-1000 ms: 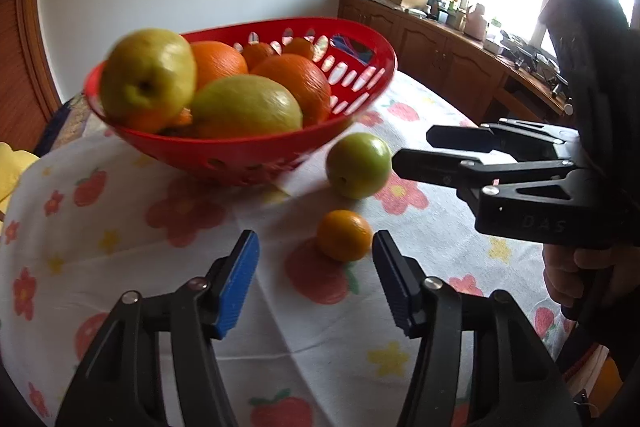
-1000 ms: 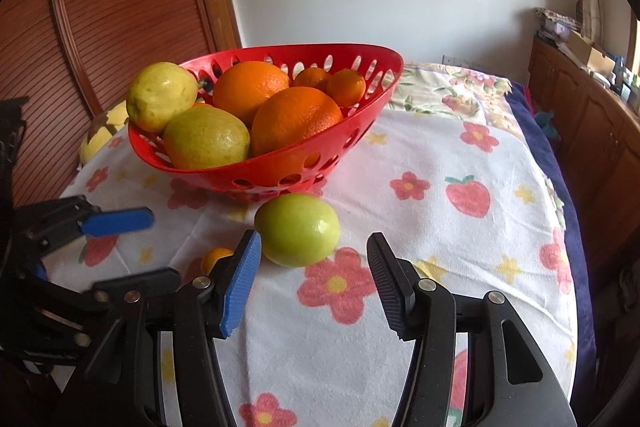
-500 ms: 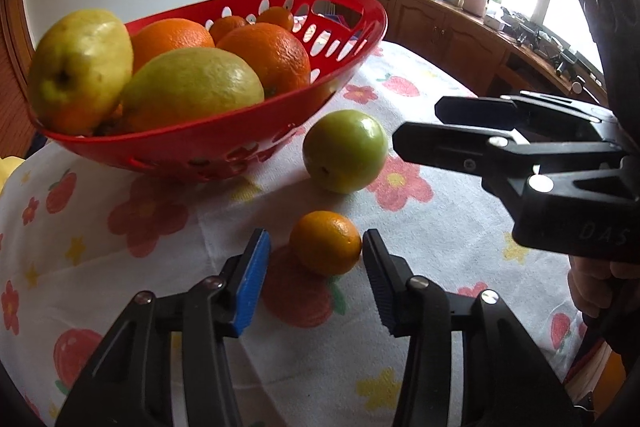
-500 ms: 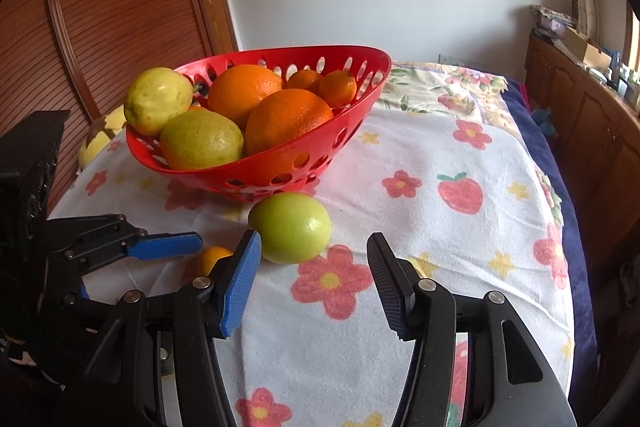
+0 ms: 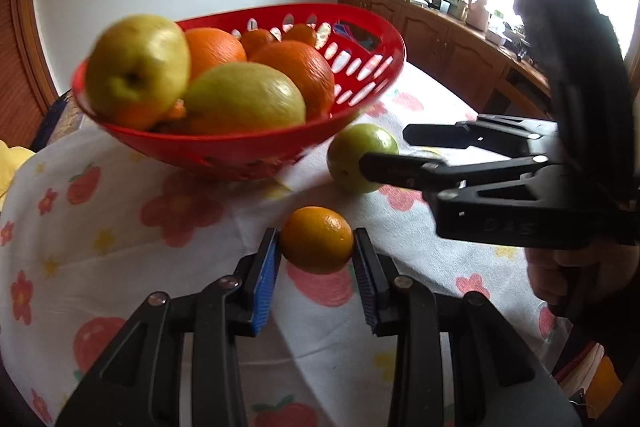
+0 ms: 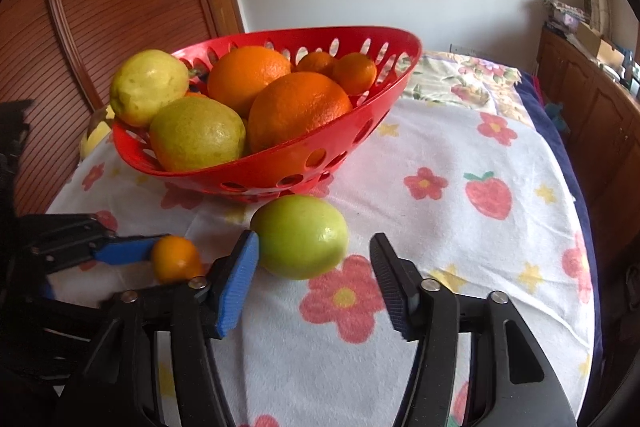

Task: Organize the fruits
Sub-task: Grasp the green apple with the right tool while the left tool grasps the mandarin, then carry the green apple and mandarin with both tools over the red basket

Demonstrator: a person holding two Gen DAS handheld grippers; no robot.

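My left gripper [image 5: 316,247] is shut on a small orange [image 5: 317,239], its blue pads touching both sides, just above the flowered tablecloth; the orange also shows in the right wrist view [image 6: 176,259]. A green round fruit [image 6: 300,242] lies on the cloth in front of the red basket [image 6: 360,131]. My right gripper [image 6: 314,267] is open, its fingers on either side of the green fruit's near half, not touching it. It shows in the left wrist view [image 5: 384,151] too. The basket [image 5: 240,147] holds oranges, a lemon and yellow-green fruits.
The round table's flowered cloth [image 6: 460,227] drops off at the right edge. A wooden sliding door [image 6: 100,7] stands behind the basket on the left. A yellow fruit [image 6: 94,141] lies behind the basket. Wooden cabinets [image 5: 460,43] line the far wall under a window.
My left gripper moved forward and closed on the small orange. My right gripper advanced so its open fingers flank the green fruit.
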